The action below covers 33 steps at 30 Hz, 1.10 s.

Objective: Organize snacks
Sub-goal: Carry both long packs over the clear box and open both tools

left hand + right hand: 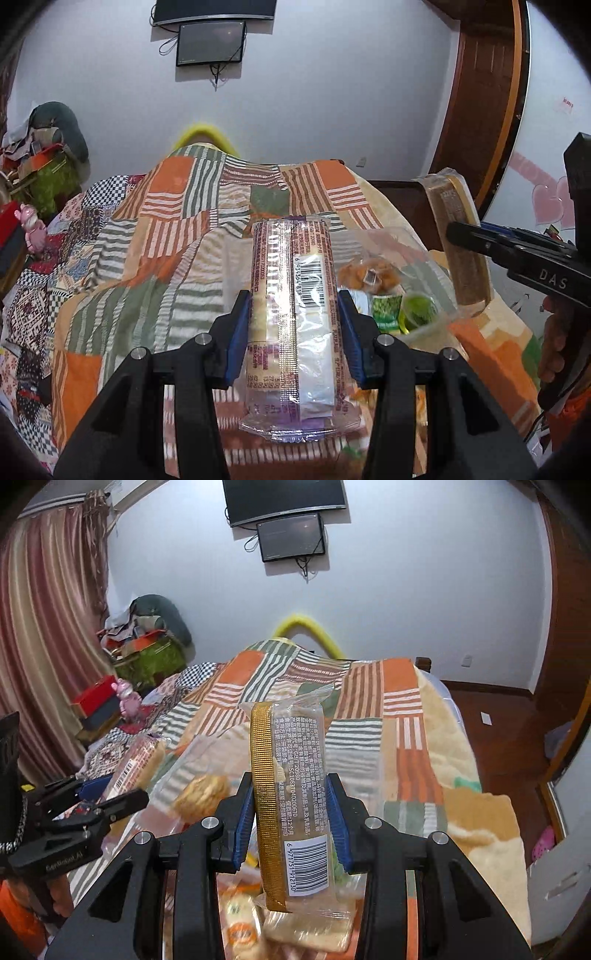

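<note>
Left wrist view: left gripper (294, 325) jaws pinch a purple-printed snack pack (293, 295) above the bed's patchwork quilt (155, 236). Right gripper (291, 819) jaws clamp a gold-edged snack pack (291, 794) (barcode facing the camera), also held over the quilt.

Left gripper (293, 325): black angular frame, blue ribbed pads (238, 332), silver round screws on linkages. Right gripper (291, 812): same build; white "DAS" lettering on side. Left body marked "GenRobot.AI". Bare skin, orange sleeve behind.
</note>
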Available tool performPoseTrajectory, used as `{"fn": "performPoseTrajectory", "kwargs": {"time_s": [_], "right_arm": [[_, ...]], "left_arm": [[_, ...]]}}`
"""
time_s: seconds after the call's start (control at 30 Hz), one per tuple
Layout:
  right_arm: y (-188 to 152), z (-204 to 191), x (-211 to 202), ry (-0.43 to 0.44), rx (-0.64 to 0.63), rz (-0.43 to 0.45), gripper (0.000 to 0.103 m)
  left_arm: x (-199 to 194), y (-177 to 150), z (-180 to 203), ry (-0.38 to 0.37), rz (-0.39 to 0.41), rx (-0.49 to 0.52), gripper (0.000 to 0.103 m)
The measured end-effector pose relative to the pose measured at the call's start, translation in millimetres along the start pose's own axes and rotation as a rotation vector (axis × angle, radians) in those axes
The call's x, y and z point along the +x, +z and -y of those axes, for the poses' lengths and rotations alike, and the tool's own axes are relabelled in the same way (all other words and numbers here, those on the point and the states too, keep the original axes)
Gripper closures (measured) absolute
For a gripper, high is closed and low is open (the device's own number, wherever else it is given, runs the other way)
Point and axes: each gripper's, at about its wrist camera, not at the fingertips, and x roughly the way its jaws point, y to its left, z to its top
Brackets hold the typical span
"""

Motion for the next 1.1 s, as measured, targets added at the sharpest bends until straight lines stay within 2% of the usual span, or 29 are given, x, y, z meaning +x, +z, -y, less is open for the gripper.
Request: {"fn": "performPoseTrajectory", "kwargs": {"time_s": [0.23,0.43,0.63,0.77,0.87,1.1], "right_arm": [[7,4,27,-0.020,-0.004,-0.020,0.069],[1,1,54,0.006,-0.034,-0.096,0.069],[-10,0,70,0.017,-0.059,-0.167,0.068],[-11,5,65,0.031,-0.038,-0.175,0.066],[-10,7,52,0.030,-0.030,-0.155,0.064],[-16,2,5,0.033,-0.046,-0.102,0.056]], "left_arm": [[38,15,6,-0.003,-0.034,0.018,0.058],[71,17,9,-0.015,-0.096,0.006,0.058],[92,10,17,0.000,-0.152,0.043,0.058],[89,6,20,0.004,-0.159,0.050,0.057],[81,6,20,-0.004,-0.158,0.040,0.049],[26,2,20,-0.001,-0.106,0.060,0.042]]}}
